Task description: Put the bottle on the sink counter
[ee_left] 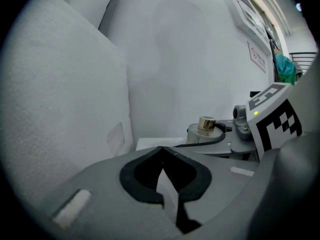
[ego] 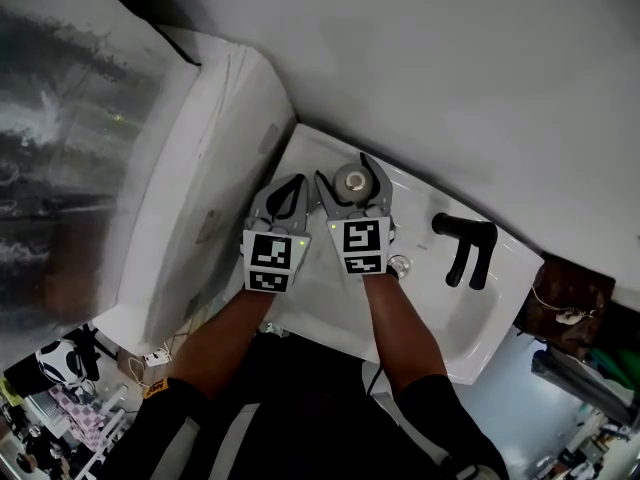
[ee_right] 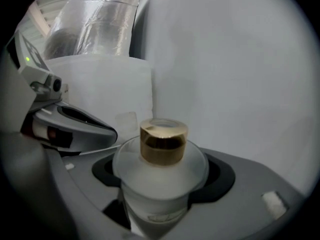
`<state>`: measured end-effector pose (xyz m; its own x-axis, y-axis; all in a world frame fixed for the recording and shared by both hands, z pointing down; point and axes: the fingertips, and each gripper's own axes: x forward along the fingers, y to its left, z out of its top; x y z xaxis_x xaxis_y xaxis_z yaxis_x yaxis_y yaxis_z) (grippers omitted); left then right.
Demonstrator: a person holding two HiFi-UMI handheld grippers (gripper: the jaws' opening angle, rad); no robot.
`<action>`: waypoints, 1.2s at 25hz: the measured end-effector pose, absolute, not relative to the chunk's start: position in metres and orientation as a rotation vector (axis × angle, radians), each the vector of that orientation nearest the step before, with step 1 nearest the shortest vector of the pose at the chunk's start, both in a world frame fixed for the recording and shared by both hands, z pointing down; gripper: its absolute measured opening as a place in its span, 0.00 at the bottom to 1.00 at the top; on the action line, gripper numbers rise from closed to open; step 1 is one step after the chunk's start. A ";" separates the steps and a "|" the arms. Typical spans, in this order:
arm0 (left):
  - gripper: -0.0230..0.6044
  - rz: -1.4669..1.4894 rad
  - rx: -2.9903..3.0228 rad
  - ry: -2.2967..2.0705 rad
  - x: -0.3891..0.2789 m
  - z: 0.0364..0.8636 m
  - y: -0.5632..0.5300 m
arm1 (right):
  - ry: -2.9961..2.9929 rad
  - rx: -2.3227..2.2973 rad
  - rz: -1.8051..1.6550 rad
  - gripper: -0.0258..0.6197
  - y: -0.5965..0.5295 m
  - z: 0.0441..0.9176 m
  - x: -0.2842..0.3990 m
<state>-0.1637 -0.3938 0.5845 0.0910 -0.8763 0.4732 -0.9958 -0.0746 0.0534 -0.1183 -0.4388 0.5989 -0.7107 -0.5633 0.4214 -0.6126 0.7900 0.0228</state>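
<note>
A frosted white bottle (ee_right: pixel 160 184) with a gold cap (ee_right: pixel 163 141) stands upright between the jaws of my right gripper (ee_right: pixel 165 171), which is shut on its body. In the head view the bottle (ego: pixel 353 180) and right gripper (ego: pixel 346 173) are over the back left corner of the white sink counter (ego: pixel 305 148). My left gripper (ego: pixel 296 184) is just to the left, shut with nothing in it. In the left gripper view its fingertips (ee_left: pixel 162 154) meet, and the bottle (ee_left: pixel 202 130) shows beyond them in the right gripper's jaws.
A black faucet (ego: pixel 466 246) stands on the sink's right side, with a chrome drain (ego: pixel 399 265) in the basin. A white cabinet or appliance (ego: pixel 195 188) borders the sink on the left. A grey wall (ego: pixel 450 78) runs behind.
</note>
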 end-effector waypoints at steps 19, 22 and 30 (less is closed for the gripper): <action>0.04 0.465 2.012 -1.853 -0.168 0.585 -0.392 | -2.473 0.910 0.082 0.59 -0.443 0.611 -0.111; 0.04 0.462 2.021 -1.852 -0.166 0.582 -0.390 | -2.480 0.914 0.103 0.62 -0.442 0.607 -0.107; 0.04 0.416 2.083 -1.845 -0.153 0.557 -0.378 | -2.484 0.979 0.146 0.63 -0.428 0.584 -0.086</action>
<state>-0.1526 -0.3784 0.5573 0.1203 -0.8973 0.4248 -0.9927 -0.1094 0.0500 -0.0856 -0.4277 0.5837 -0.6387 -0.6191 0.4569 -0.6685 0.7405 0.0689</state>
